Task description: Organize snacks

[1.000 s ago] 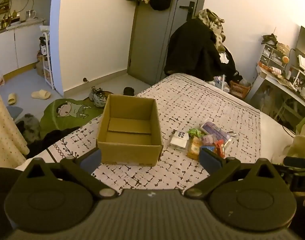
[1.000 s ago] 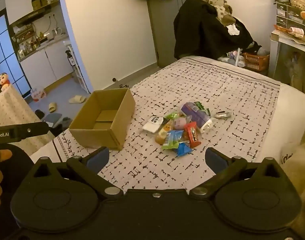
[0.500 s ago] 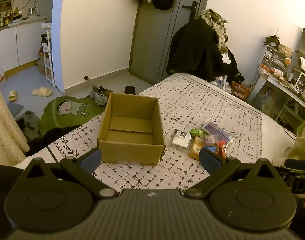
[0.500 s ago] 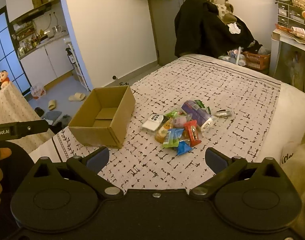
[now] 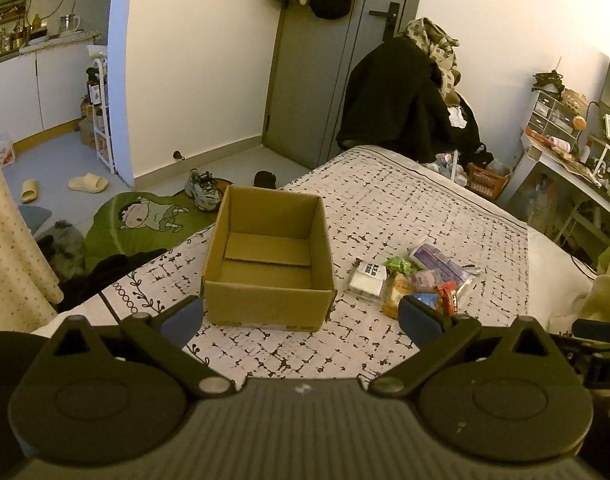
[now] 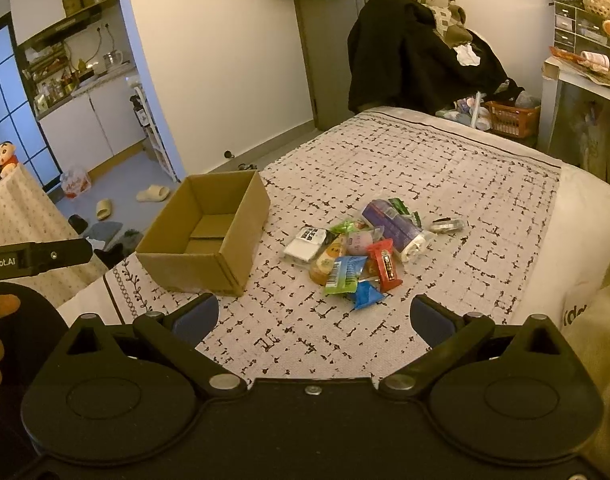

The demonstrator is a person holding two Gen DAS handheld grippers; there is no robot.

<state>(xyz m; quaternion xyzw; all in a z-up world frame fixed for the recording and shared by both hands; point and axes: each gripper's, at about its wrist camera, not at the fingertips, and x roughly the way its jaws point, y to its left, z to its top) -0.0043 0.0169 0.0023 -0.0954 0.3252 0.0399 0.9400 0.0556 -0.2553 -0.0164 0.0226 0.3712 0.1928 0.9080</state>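
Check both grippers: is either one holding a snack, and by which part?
Nothing is held. The left gripper and right gripper are both open and empty, short of the snack pile and the cardboard box.

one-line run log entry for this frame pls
phase: pre-grasp | left gripper: jaws open, empty | right gripper: jaws open, empty | cardboard box: empty, on bed | snack pile: beside box, untouched
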